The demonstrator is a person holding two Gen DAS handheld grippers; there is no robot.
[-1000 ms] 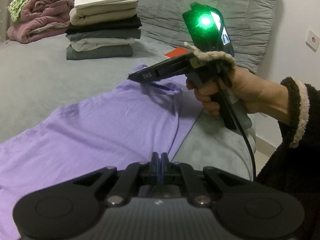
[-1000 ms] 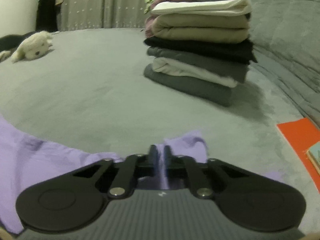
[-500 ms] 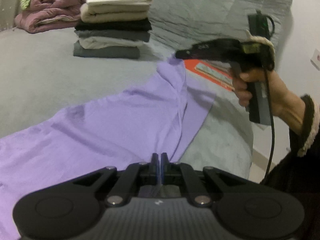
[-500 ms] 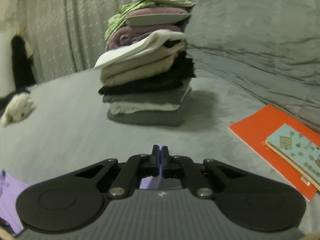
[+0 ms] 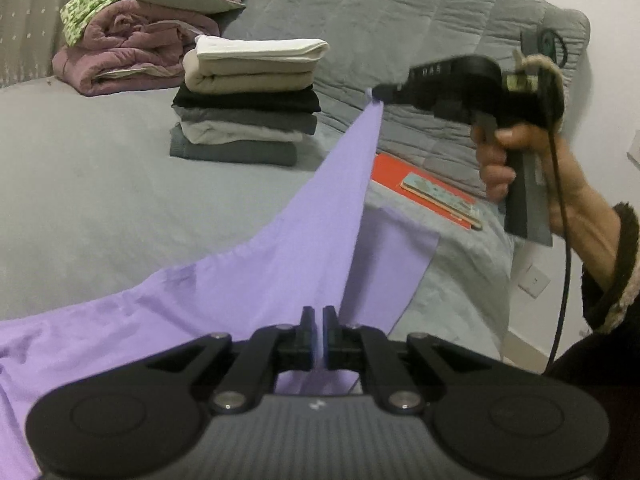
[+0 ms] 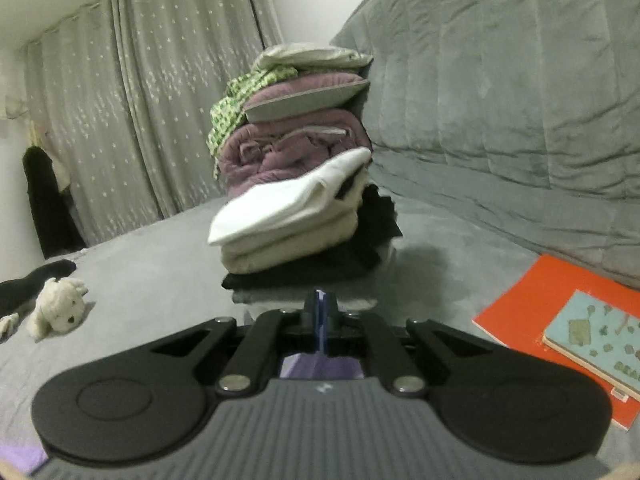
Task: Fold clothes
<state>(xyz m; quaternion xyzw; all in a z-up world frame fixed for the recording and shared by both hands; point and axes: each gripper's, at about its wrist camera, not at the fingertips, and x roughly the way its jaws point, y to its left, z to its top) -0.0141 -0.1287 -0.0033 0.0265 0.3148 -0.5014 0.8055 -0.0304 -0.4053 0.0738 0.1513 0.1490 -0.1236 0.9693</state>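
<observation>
You have the lilac garment pinched in both tools: your left gripper has its fingers pressed together on the cloth near the bed's near edge, and your right gripper is clamped on another corner, raised well above the grey bed cover so the fabric runs taut between them. The rest of the garment trails flat across the bed toward its near left corner, with a flap hanging down under the raised edge. It is not yet a folded bundle. A stack of folded clothes stands further back, just beside the rolled mauve bedding. An orange book lies near the right edge. Judging by this, one garment is mid-fold; several lie folded.
</observation>
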